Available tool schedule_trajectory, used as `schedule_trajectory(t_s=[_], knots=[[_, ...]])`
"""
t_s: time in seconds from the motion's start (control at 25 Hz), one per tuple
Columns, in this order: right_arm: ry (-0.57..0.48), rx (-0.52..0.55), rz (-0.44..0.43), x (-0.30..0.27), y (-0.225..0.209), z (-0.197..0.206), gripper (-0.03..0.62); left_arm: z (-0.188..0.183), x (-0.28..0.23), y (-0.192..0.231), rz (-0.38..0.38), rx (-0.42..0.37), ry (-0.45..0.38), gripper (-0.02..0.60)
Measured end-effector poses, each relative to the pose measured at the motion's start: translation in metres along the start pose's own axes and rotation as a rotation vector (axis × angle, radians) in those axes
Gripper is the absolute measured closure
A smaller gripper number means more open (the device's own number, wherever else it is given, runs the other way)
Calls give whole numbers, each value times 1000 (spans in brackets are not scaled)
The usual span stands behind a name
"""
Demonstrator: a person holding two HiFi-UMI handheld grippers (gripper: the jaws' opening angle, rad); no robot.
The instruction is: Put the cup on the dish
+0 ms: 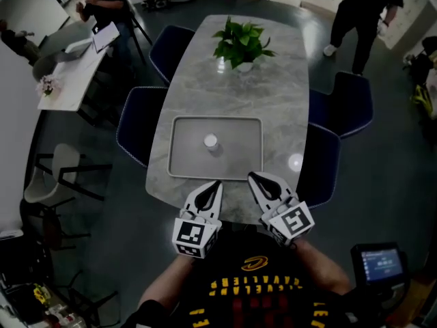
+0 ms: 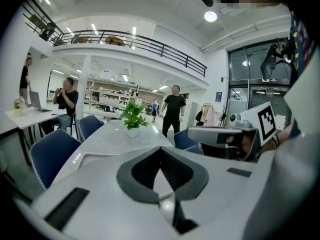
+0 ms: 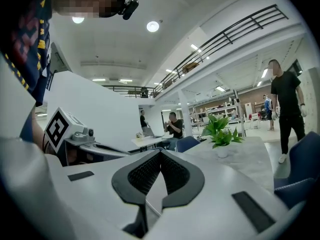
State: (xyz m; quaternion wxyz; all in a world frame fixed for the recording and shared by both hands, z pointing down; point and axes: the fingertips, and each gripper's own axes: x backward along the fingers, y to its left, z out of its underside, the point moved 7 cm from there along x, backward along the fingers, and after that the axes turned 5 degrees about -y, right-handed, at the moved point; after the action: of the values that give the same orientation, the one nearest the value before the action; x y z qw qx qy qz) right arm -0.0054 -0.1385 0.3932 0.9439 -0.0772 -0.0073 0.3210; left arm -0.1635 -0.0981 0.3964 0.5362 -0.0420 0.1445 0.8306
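- Stood upright and alone in the tray (image 1: 179,164) on the table (image 1: 239,87): white cup (image 1: 211,141).
- Clamped shut on nothing, just short of the tray: left gripper (image 1: 216,184), right gripper (image 1: 252,177).
- Shown from the head view only: the cup; from the gripper views only: a railed balcony (image 2: 135,40).

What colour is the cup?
White. The cup shows best in the head view.

White left tool (image 1: 217,182) and right tool (image 1: 251,175) bear black-and-white marker cubes (image 1: 196,236); black shirt (image 1: 263,289), yellow lettering.
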Motion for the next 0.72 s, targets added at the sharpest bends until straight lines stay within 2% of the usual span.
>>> schedule_trajectory(t_s=[0.12,0.4,0.72], knots=[[-11,5,-8,15,7,-5,586,-10,9,-19,11,-14,-29,580],[-34,21,-39,48,20,-6,586,-4,25,-56,29,-21,-59,580],[-28,35,-43,85,27,-5,586,11,41,-87,7,-6,-46,580]])
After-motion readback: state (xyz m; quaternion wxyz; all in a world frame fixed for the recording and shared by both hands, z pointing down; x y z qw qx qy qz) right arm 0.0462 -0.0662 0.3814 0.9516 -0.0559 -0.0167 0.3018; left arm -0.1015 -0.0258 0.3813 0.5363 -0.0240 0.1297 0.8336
